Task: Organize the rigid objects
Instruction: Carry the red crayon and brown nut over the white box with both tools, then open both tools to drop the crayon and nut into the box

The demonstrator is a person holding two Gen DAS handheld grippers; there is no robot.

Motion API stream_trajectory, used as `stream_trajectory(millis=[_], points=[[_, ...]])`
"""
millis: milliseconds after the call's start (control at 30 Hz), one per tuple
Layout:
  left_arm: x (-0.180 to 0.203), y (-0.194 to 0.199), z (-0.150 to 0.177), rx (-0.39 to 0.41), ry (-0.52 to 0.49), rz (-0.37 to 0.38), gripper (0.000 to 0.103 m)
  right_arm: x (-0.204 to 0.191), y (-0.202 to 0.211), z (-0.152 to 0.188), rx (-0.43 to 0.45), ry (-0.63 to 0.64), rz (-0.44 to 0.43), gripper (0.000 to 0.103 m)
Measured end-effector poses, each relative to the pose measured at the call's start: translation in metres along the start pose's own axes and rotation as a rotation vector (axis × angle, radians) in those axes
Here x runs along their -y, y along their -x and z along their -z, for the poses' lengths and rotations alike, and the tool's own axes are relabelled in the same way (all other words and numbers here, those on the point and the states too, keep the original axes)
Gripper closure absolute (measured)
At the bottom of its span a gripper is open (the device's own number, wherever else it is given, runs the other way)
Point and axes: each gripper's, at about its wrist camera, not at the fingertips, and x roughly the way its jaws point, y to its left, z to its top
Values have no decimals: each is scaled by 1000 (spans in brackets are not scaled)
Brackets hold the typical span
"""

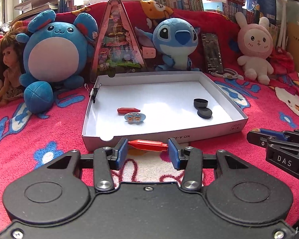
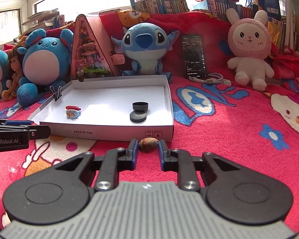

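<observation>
A white cardboard tray [image 1: 235,127] [image 2: 109,129] lies on the red blanket. It holds a red clip [image 1: 128,110] [image 2: 72,107], a blue cartoon piece [image 1: 135,117] [image 2: 72,113] and two black round caps [image 1: 202,107] [image 2: 139,110]. My left gripper [image 1: 148,149] is shut on a second red clip [image 1: 147,145], held crosswise just in front of the tray's near wall. My right gripper [image 2: 148,149] is shut on a brown egg-shaped stone [image 2: 148,147], just before the tray's near right corner.
A black binder clip [image 1: 93,92] [image 2: 56,93] grips the tray's left wall. Plush toys [image 1: 177,39] [image 2: 249,55], a doll [image 1: 7,67], a triangular pink box [image 1: 116,45] and a phone [image 1: 212,53] [image 2: 194,56] line the back. A small clear object [image 2: 14,167] lies on the blanket at left.
</observation>
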Motion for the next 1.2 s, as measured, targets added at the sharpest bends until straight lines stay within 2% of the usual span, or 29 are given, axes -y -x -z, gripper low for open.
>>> stream_trajectory(millis=[300, 433, 533, 633, 767, 933, 1200], points=[[-7, -28, -25, -10, 34, 6, 61, -5, -23, -20, -7, 8, -12, 77], [-14, -45, -52, -19, 36, 8, 61, -1, -39, -41, -25, -4, -31, 77], [-22, -62, -76, -56, 50, 22, 61, 3, -52, -61, -52, -8, -44, 77], [-27, -86, -98, -108, 74, 30, 61, 2, -77, -82, -114, 52, -37, 77], [-31, -122, -120, -155, 109, -15, 61, 3, -112, -101, -180, 44, -13, 77], [-32, -152, -120, -190, 121, -73, 61, -3, -139, -111, -195, 14, -13, 77], [-31, -169, -99, -241, 102, -88, 61, -10, -163, -107, -227, -15, 4, 77]])
